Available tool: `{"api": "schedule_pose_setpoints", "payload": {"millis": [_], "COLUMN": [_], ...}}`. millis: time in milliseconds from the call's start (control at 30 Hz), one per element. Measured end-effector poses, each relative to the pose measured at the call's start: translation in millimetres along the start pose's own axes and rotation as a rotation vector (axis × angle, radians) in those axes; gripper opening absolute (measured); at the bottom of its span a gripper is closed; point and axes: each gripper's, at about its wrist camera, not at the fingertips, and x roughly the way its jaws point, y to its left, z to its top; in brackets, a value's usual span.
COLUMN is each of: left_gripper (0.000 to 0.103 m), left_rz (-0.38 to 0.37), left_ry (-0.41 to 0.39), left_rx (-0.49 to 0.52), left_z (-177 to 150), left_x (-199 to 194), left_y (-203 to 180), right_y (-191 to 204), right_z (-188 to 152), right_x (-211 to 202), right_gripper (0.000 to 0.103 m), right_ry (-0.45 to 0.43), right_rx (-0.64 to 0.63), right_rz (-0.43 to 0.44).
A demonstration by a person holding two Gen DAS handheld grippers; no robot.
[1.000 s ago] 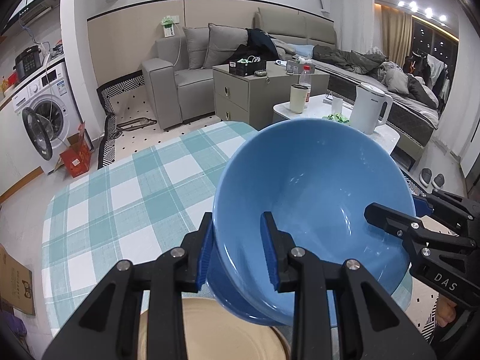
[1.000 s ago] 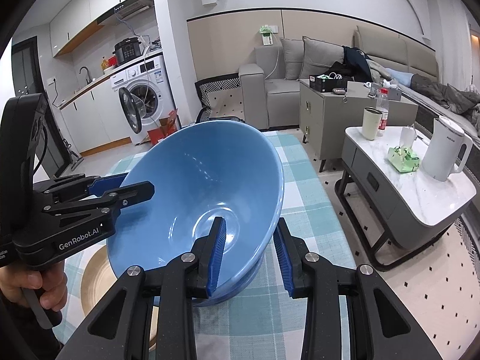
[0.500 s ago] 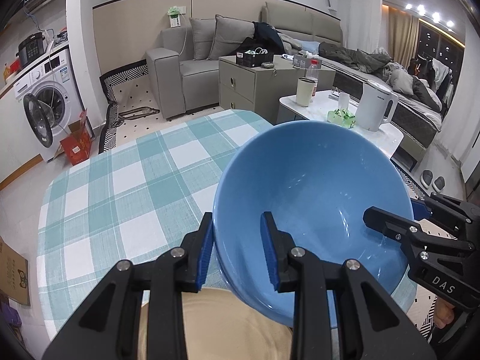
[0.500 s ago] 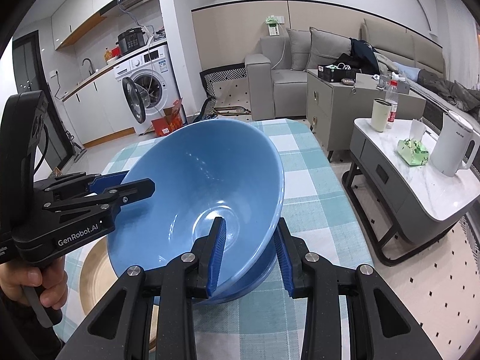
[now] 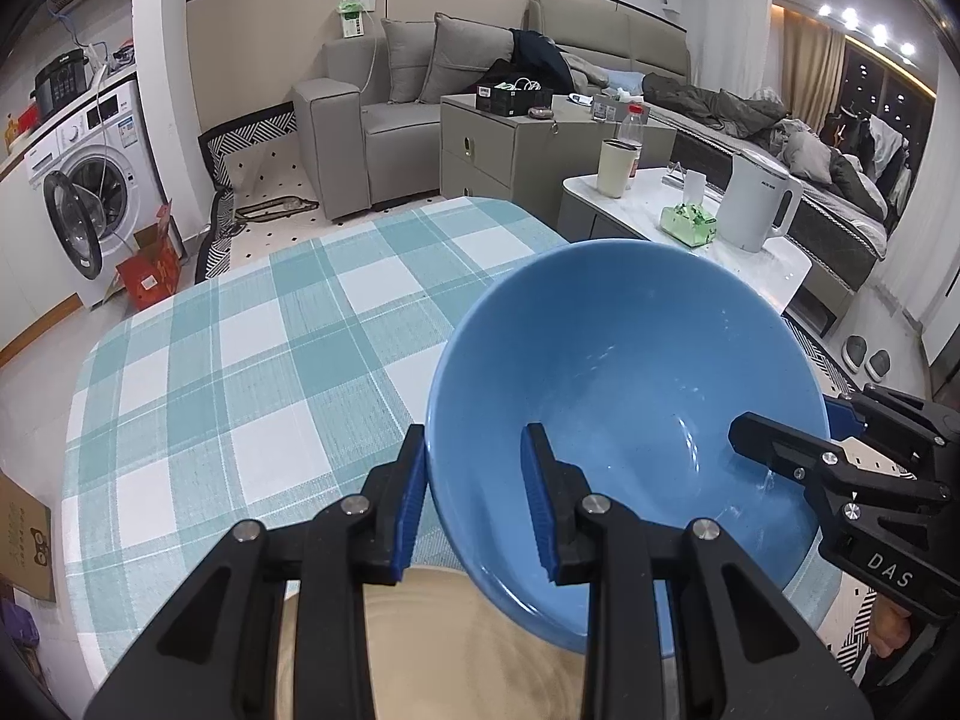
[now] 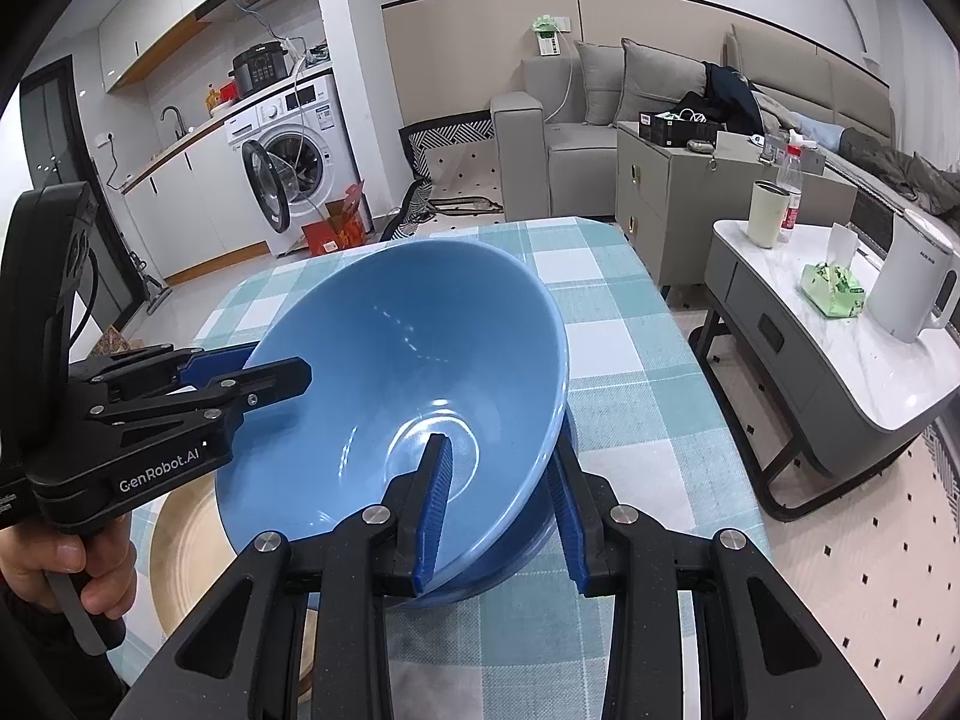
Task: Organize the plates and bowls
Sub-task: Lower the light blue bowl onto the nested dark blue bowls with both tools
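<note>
Glazed ceramic: the blue bowl [image 5: 624,396] you carry looks slick, and it hangs tilted between your two tools above the checked surface [image 5: 252,360].
Left tool [image 5: 474,501]: its blue pads pinch the bowl's near rim, one pad outside the wall and one inside.
Right tool [image 6: 501,507]: it pinches the opposite rim the same way, with one finger [image 6: 435,498] lying in the bowl's well.
Where the bowl sits: its underside is just over a second blue bowl [image 6: 528,552] of like shape, whose rim shows below it in the right wrist view; I cannot tell whether they already touch.
Beside it: a tan plate [image 6: 180,546] lies on the surface just left of that lower bowl.
Risk, tilt: if you let go with the bowl this slanted, it may land on one edge, rock, and chip or slide off the lower bowl.
Risk, uneven release: if one tool opens first, the other becomes a pivot and the bowl may swing down hard.
Risk, trapped pads: the outer pads could get wedged between the two walls as the bowls nest, so pulling out could drag the stack.
Risk, edge: the stack sits near the surface's right border, so a shove outward could send it to the floor.
</note>
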Motion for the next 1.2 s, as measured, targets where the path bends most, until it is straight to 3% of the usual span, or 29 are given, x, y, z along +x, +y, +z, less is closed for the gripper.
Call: {"api": "schedule_pose_setpoints", "payload": {"millis": [1200], "left_gripper": [0.029], "left_rz": [0.029], "left_ry": [0.047], "left_rx": [0.025], "left_z": [-8.5], "left_x": [20.1], "left_y": [0.0], "right_y": [4.1], "right_z": [-14.5], "right_x": [29.0], "right_gripper": [0.033], "right_ry": [0.064], "right_rx": [-0.031], "right_rz": [-0.046]}}
